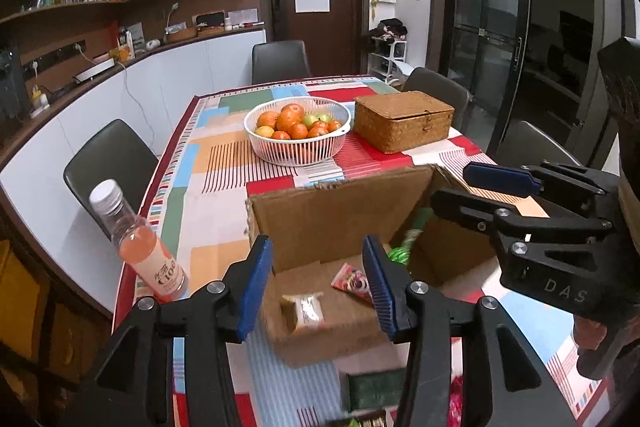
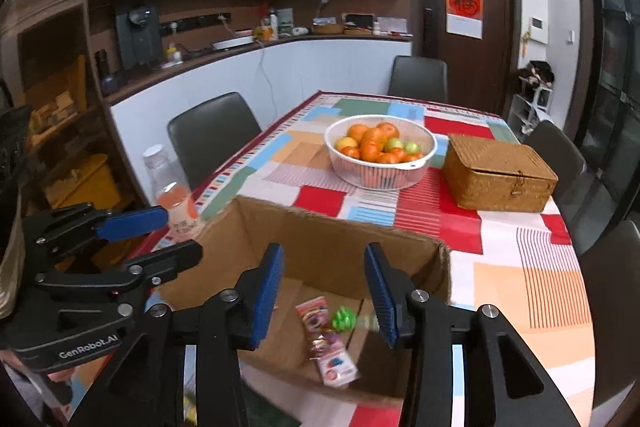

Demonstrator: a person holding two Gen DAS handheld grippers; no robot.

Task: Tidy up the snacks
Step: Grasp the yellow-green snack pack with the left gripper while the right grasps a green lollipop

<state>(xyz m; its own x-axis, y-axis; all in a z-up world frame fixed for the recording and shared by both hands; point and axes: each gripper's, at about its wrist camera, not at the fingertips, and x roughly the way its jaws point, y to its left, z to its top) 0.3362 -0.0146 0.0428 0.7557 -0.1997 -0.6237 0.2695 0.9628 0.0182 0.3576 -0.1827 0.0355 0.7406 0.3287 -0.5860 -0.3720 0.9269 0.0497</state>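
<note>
Right now both tools are hovering over an open cardboard box (image 1: 340, 223) that is sitting on the table (image 1: 216, 163) with its patchwork cloth. Seen from the left wrist, the left tool (image 1: 316, 287) is standing with its blue pads apart and nothing between them, above the near left part of the box; a small pale wrapped snack (image 1: 307, 309) is lying inside on the box floor, and a pink snack packet (image 1: 351, 283) is lying just to its right, partly behind the right pad. Green wrappers (image 1: 402, 247) are showing deeper in the box, blurred. The right tool (image 2: 324, 291) is likewise standing with its pads apart and gripping nothing, above the box; below it the pink packets are lying on the box floor, and a green wrapped sweet (image 2: 346, 319) beside them is looking smeared by blur, so I cannot tell whether it is resting or falling. A bottle of pink drink (image 1: 140, 247) is standing near the table's left edge, beside the box. Further back, a white basket of oranges and green fruit (image 1: 298, 129) is sitting next to a closed wicker box (image 1: 404, 119). More wrapped packets (image 1: 376, 391) are lying on the cloth in front of the cardboard box, too blurred to name.
</note>
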